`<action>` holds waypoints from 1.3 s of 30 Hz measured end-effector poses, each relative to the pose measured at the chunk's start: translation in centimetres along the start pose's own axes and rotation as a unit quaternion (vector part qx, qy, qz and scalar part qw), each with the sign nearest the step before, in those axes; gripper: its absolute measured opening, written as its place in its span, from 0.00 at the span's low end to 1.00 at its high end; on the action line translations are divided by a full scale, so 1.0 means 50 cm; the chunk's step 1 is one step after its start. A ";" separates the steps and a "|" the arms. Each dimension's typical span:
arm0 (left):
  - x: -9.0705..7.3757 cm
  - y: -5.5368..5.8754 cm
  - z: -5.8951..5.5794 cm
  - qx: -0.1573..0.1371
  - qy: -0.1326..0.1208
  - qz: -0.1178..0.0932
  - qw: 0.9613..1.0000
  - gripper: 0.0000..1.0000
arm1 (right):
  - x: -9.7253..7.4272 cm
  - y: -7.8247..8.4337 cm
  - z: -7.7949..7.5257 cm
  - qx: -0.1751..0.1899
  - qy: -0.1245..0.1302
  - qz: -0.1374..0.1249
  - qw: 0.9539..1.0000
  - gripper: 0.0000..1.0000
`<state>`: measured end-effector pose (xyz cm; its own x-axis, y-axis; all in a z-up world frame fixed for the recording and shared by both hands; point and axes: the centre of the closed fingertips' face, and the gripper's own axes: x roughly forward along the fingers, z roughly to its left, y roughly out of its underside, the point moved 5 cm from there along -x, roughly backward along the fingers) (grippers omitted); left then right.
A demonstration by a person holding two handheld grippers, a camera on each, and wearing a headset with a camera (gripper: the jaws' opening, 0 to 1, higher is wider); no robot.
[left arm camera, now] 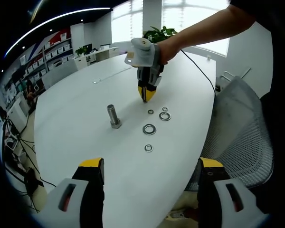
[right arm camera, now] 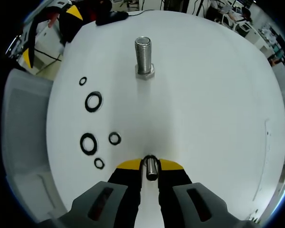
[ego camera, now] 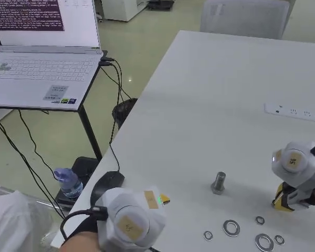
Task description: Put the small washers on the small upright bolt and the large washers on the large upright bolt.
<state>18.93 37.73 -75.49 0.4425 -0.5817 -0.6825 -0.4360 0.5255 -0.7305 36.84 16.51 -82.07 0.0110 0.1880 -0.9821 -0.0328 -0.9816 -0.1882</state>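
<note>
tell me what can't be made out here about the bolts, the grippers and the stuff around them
- Right gripper view: the small bolt shows just its end between the jaws of the right gripper; whether its foot touches the table is hidden.
- Head view: the left gripper has its jaws hidden by its own body and the bottom edge.
- Head view: the power strip is cut off by the right edge.
- Head view: the laptop screen text is too small to read.

Bright, even daylight all round; the windows blaze white at the top of the left gripper view. The large bolt casts a soft shadow. Both gripper views bend strongly at their edges.
</note>
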 end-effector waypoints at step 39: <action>0.011 -0.002 -0.004 0.011 0.006 0.015 1.000 0.74 | -0.014 -0.001 -0.013 -0.007 0.002 -0.014 1.000 0.25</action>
<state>19.03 37.23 -75.79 0.4205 -0.5727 -0.7037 -0.4312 0.5563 -0.7104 37.47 16.41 -81.36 0.0161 0.2150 -0.9765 -0.0175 -0.9764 -0.2152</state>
